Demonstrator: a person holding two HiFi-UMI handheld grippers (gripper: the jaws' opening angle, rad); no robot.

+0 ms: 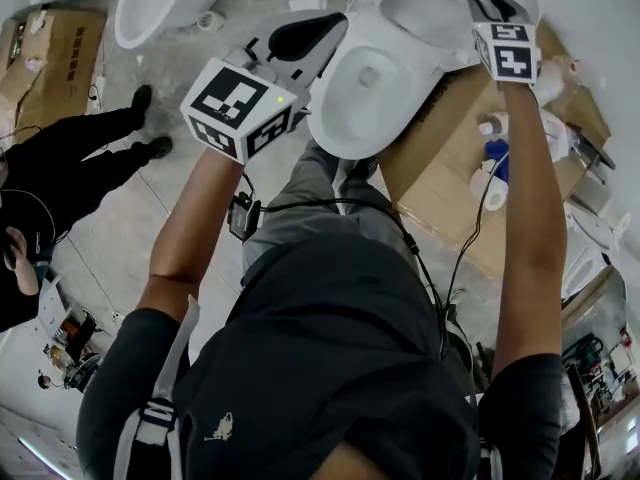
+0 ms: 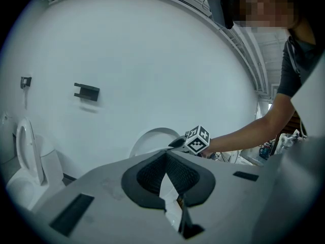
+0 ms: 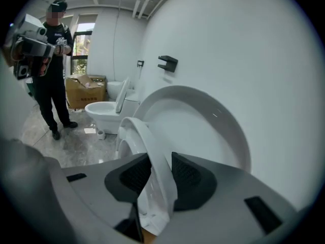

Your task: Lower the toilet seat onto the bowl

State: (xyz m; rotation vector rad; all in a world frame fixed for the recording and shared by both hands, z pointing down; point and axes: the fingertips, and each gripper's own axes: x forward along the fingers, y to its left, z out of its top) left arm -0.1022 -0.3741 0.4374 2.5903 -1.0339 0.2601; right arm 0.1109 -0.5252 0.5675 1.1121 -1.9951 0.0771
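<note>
task looks partly done at most: the toilet seat [image 3: 147,146] is tipped away from the raised lid [image 3: 208,116] but not yet down on the bowl [image 1: 335,133]. its rim is clamped between the pads of the right gripper [image 3: 155,179], so the rest of the swing down and the release are left. left gripper [image 2: 165,161] is closed on nothing, off beside the bowl; hinge not visible, steep head view makes the seat's tilt hard to judge, right gripper's body covers most of the bowl in its own view.
</note>
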